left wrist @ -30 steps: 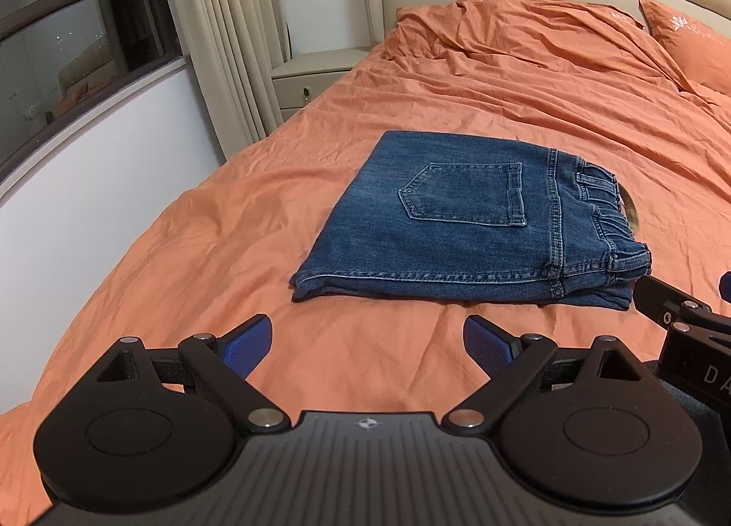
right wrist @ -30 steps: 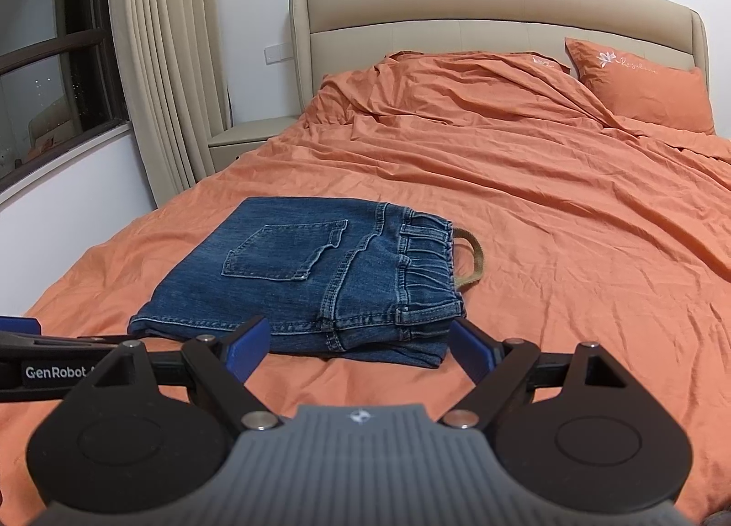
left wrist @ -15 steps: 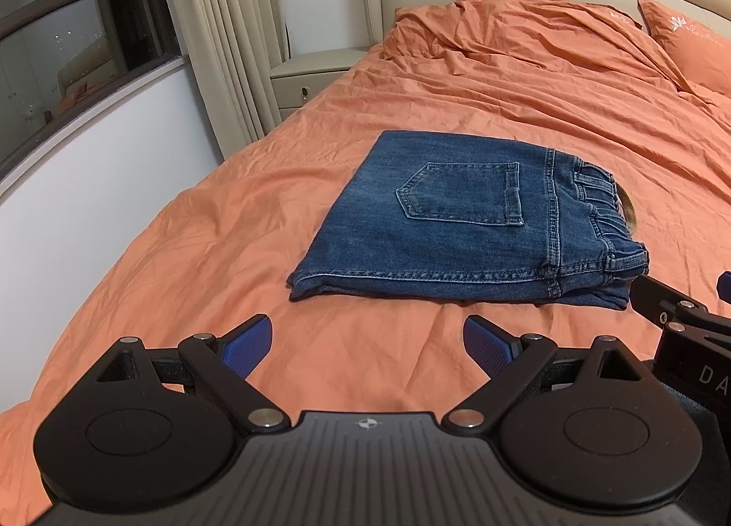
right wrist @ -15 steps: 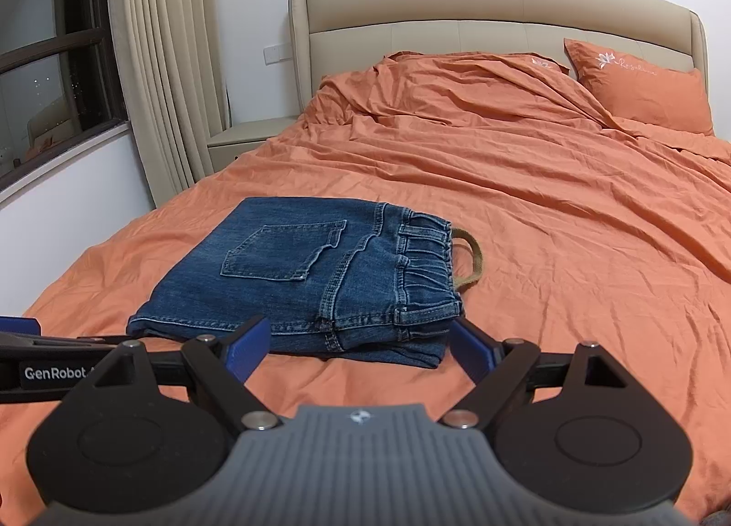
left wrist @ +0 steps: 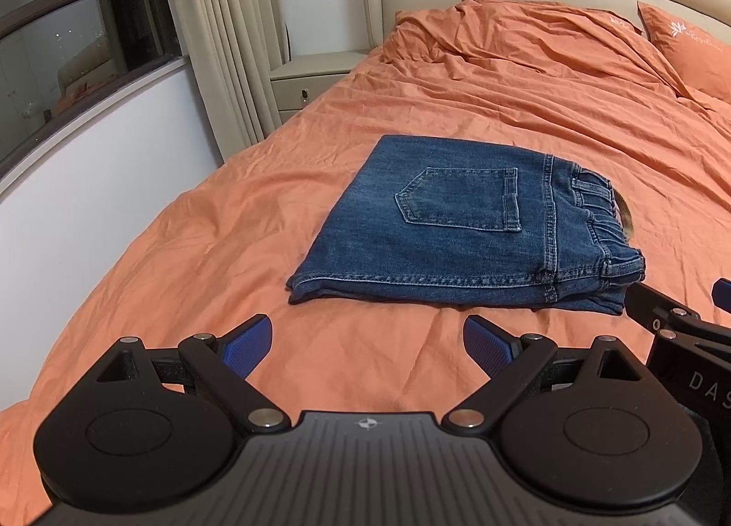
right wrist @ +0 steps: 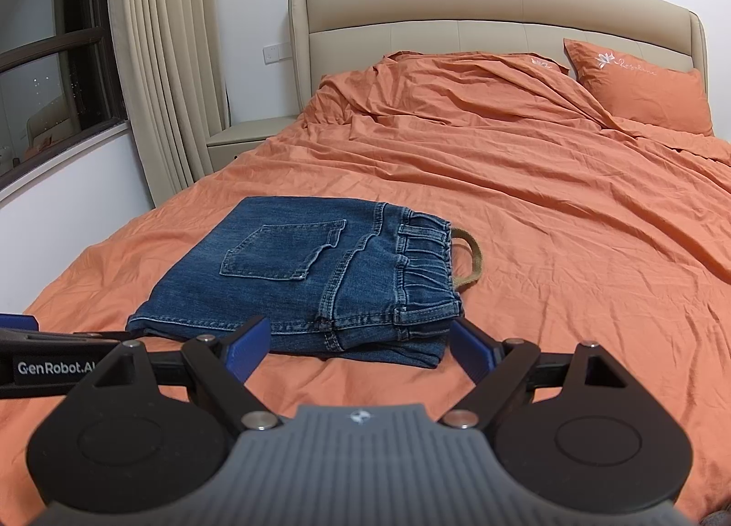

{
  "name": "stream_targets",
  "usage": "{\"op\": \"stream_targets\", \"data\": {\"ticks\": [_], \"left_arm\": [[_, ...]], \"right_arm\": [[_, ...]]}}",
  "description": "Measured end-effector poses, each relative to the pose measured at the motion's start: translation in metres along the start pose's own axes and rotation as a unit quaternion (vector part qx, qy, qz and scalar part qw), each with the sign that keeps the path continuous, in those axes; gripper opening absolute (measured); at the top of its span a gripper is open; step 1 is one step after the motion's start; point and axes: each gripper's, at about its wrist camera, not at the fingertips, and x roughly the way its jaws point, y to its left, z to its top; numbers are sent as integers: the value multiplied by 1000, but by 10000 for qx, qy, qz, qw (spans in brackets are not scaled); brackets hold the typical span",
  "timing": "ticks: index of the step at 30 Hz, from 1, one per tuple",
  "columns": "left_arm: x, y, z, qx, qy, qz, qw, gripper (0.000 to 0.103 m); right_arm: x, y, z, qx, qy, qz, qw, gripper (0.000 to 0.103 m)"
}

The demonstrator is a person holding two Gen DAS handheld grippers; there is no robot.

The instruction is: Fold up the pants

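Observation:
Blue denim pants [left wrist: 457, 229] lie folded into a compact rectangle on the orange bed, back pocket up, waistband to the right; they also show in the right wrist view [right wrist: 310, 279]. A tan drawstring loop [right wrist: 470, 261] sticks out past the waistband. My left gripper [left wrist: 368, 343] is open and empty, a short way in front of the pants' near edge. My right gripper [right wrist: 356, 345] is open and empty, just in front of the pants' near right corner. Neither touches the pants.
The orange bed sheet [right wrist: 571, 229] is wrinkled, with a bunched duvet and an orange pillow [right wrist: 639, 87] by the beige headboard [right wrist: 457, 14]. A nightstand [left wrist: 315, 78], curtain [left wrist: 219, 23] and window stand left of the bed.
Both grippers have drawn back very slightly from the pants. The pants have not moved.

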Motion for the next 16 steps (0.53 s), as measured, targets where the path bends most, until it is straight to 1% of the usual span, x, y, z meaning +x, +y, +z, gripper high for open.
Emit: {"op": "stream_targets", "data": {"ticks": [16], "left_arm": [[-3,0,2,5,-24,6,10000,103]], "right_arm": [[0,0,0,-3,4,-2,10000,82]]}}
